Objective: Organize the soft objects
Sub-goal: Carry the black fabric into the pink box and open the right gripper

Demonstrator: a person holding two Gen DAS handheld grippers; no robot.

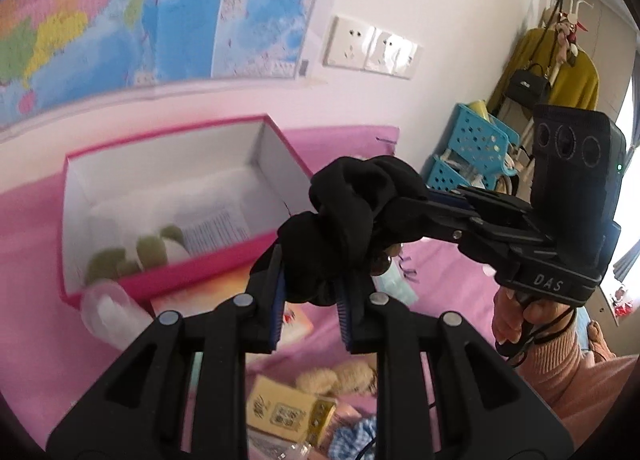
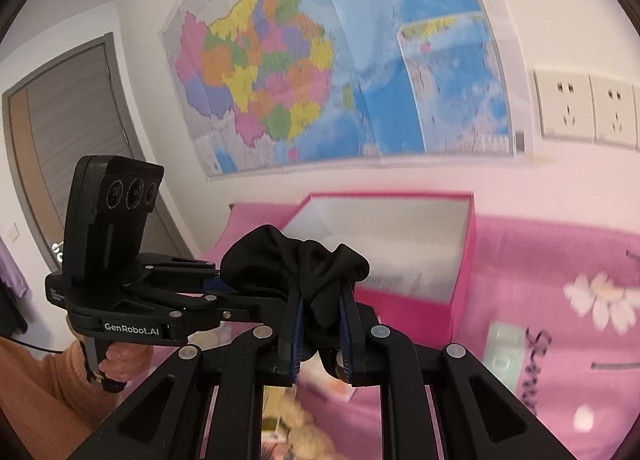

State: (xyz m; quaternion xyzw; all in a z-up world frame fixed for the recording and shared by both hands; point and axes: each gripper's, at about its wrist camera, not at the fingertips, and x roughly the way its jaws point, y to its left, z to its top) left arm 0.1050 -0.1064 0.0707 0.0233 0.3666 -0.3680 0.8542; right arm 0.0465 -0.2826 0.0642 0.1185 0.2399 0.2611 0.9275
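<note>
A bunched black fabric piece hangs in the air above the pink bedspread, held from both ends. In the left wrist view my left gripper is shut on its lower part. My right gripper reaches in from the right, shut on its upper end. In the right wrist view the black fabric sits pinched in my right gripper, while my left gripper clamps it from the left. Behind stands an open pink box with a white inside and greenish soft items in one corner.
On the bedspread below lie a beige plush, a yellow carton, a clear bottle and blue checked cloth. Blue baskets stand at the right, a wall with a map and sockets behind, and a door at the left.
</note>
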